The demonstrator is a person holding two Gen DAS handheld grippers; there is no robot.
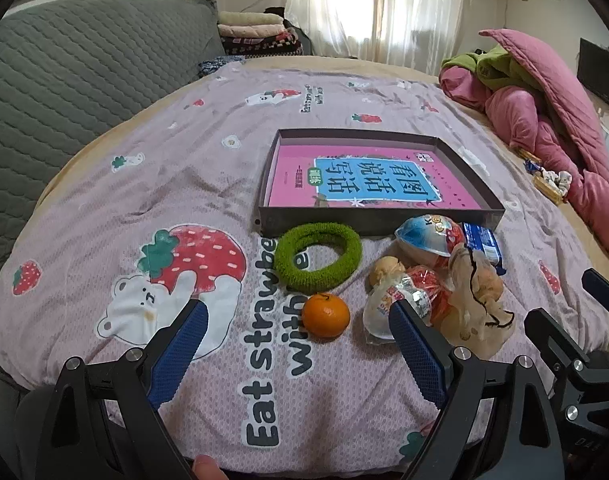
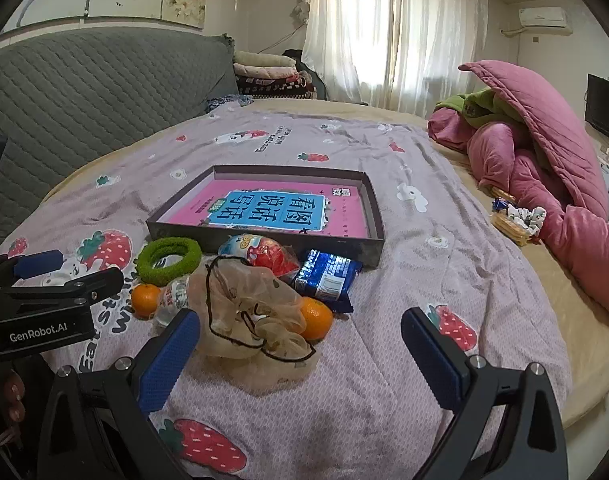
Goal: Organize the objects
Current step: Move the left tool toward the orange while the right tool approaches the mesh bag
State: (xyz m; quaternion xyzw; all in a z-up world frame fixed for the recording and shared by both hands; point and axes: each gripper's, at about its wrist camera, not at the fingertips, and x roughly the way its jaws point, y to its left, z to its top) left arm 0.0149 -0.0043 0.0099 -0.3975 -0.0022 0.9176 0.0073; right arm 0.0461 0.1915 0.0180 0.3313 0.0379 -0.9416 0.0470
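Two oranges [image 2: 146, 300] [image 2: 316, 318], one green ring [image 2: 169, 260], one tray [image 2: 378, 216] holding one book [image 2: 268, 210], one blue packet [image 2: 328, 278], one mesh bag [image 2: 248, 308], one bottle [image 2: 176, 296], one red-and-blue snack bag [image 2: 260, 252].

Strawberry-print bed [image 1: 208, 184] bears a tray [image 1: 376, 222]; green ring [image 1: 318, 258], orange [image 1: 326, 315].

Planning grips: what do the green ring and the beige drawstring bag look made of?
Green ring: looks like fuzzy terry or chenille fabric, matte, with a nubby looped surface; probably soft. Beige drawstring bag: thin sheer mesh or organza, semi-transparent and crumpled, with a black cord.
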